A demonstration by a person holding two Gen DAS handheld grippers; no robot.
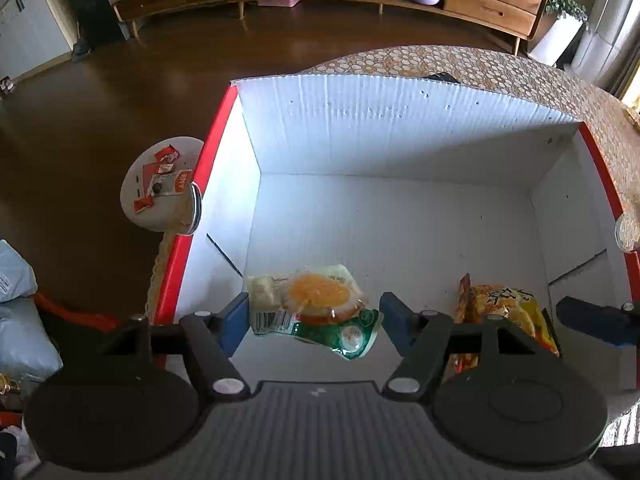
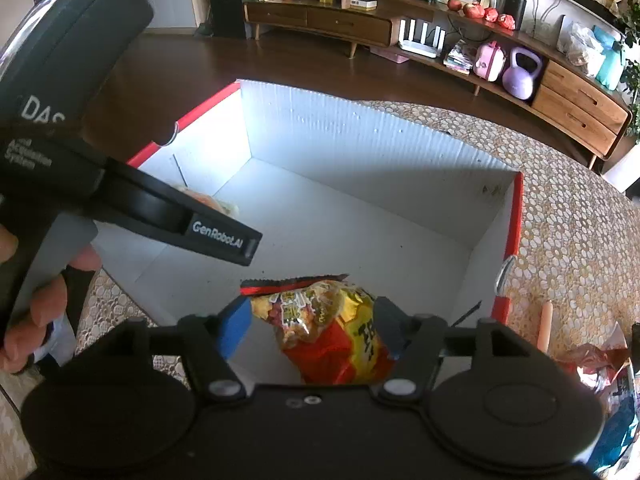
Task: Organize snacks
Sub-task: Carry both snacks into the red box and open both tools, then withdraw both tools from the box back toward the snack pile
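A white box with red rims point(image 1: 360, 128) stands on the patterned table, also in the right wrist view point(image 2: 360, 140). My left gripper point(image 1: 314, 314) is over the box, its blue pads set against a pale snack pack with an orange disc and green end point(image 1: 316, 304); it is shut on the pack. My right gripper point(image 2: 316, 324) is over the box's near right part, shut on a yellow and red snack bag point(image 2: 328, 324). That bag also shows in the left wrist view point(image 1: 504, 308), with a right finger point(image 1: 592, 320) beside it. The left gripper body point(image 2: 120, 192) fills the right wrist view's left side.
A small round white stool point(image 1: 160, 184) with red snack packets stands left of the box. More snack bags point(image 2: 600, 364) lie on the table point(image 2: 560, 220) right of the box. A long wooden sideboard point(image 2: 400, 28) runs along the far wall across dark floor.
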